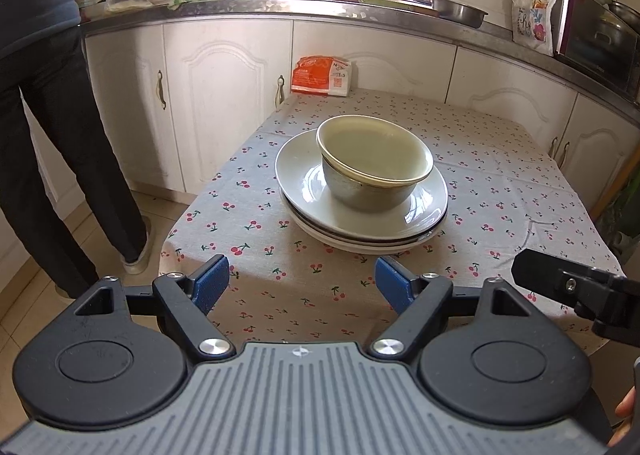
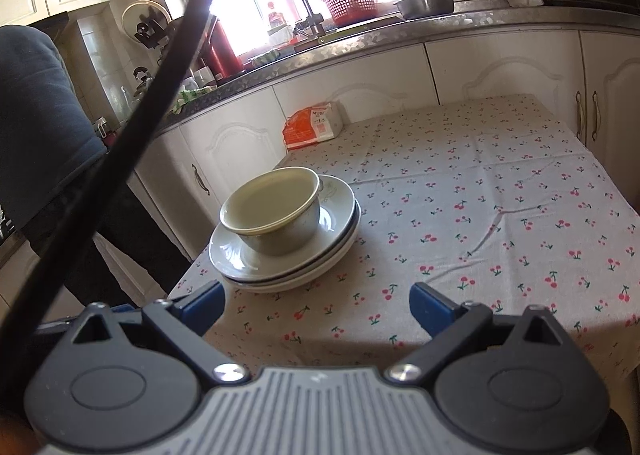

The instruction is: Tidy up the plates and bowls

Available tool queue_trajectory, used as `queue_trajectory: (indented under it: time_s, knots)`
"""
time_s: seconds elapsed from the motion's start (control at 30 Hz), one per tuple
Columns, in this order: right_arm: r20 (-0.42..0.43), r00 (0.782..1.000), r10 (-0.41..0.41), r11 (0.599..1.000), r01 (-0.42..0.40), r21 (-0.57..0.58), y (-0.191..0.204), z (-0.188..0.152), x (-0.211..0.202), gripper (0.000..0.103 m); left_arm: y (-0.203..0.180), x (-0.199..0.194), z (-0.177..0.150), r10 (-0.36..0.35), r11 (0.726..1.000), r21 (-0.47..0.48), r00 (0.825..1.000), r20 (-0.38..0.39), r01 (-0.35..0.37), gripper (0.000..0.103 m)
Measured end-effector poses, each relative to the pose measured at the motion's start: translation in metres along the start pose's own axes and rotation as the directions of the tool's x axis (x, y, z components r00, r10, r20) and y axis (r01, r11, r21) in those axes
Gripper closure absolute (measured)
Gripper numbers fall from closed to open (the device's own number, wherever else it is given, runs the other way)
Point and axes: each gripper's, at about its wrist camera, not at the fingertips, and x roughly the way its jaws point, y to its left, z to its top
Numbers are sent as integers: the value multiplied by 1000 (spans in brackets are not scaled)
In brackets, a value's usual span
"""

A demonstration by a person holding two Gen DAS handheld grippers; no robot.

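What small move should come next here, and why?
Probably none beyond drawing back: the bowls already sit nested on the stacked plates, and both the left gripper and right gripper hang open and empty short of the stack.

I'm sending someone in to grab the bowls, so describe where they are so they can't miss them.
Find the table with the cherry-print cloth in front of the white kitchen cabinets. Near its middle sits a stack of white plates, and the bowls stand nested on top. They are the only deep, metal-sided pieces there, the inner one cream inside; the orange packet lies far back.
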Motion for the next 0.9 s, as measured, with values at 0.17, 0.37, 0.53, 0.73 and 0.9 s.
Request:
queue_trajectory:
  time_s: [0.17, 0.37, 0.53, 0.73, 0.9]
  knots:
    - [-2, 1000, 2, 1000, -2, 4, 0, -1, 0, 5, 1, 3, 1, -6, 1000, 7, 1000, -9, 6, 4]
    - [-6, 1000, 4, 1000, -4, 8, -2, -1, 0, 5, 1, 4, 0, -8, 1000, 4, 1000, -13, 8, 4]
    - [-14, 1000, 2, 1000, -2, 10, -2, -2, 1, 5, 2, 6, -1, -32, 999, -2, 999, -16, 32, 3]
    - [-14, 1000, -11, 999, 12, 32, -7, -3, -1, 5, -4, 6, -1, -91, 996, 2, 996, -2, 91, 3]
    - [-2, 999, -35, 997, 35, 71, -23, 0, -1, 5, -15, 14, 5, -121, 993, 7, 993, -2, 121, 3]
